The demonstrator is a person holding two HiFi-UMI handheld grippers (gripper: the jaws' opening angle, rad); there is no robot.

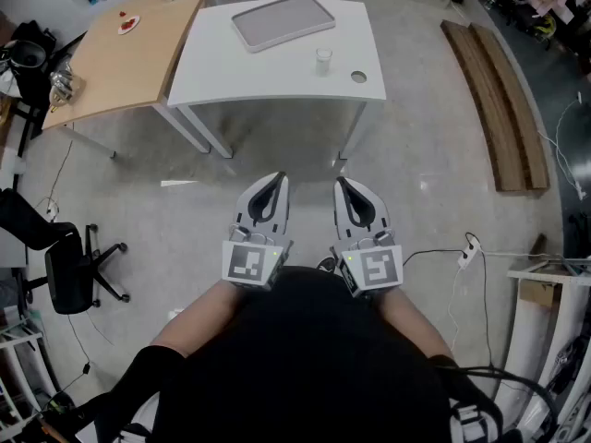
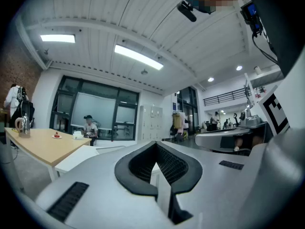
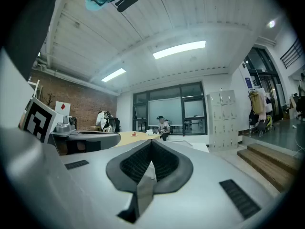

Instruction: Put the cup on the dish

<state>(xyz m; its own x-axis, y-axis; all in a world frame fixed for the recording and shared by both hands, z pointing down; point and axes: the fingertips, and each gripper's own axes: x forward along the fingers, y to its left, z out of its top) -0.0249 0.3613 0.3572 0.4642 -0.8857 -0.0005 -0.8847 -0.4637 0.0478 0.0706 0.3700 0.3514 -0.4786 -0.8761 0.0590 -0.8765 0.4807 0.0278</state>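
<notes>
A small clear cup [image 1: 323, 60] stands upright on the white table [image 1: 277, 72], near its front right part. Behind it, at the table's far side, lies a grey rectangular dish [image 1: 282, 21] with nothing in it. My left gripper [image 1: 278, 181] and right gripper [image 1: 342, 185] are held side by side close to the person's body, over the floor and well short of the table. Both point towards the table. In the left gripper view, the left gripper [image 2: 156, 143] has its jaws closed with nothing between them. The right gripper [image 3: 151, 141] looks the same in its own view.
A wooden table [image 1: 111, 58] joins the white one on the left and carries a small plate with something red [image 1: 128, 23]. A black office chair [image 1: 69, 266] stands at the left. Wooden planks [image 1: 494, 100] lie at the right, cables and a power strip [image 1: 469, 250] nearer. A person [image 2: 88, 126] sits far off.
</notes>
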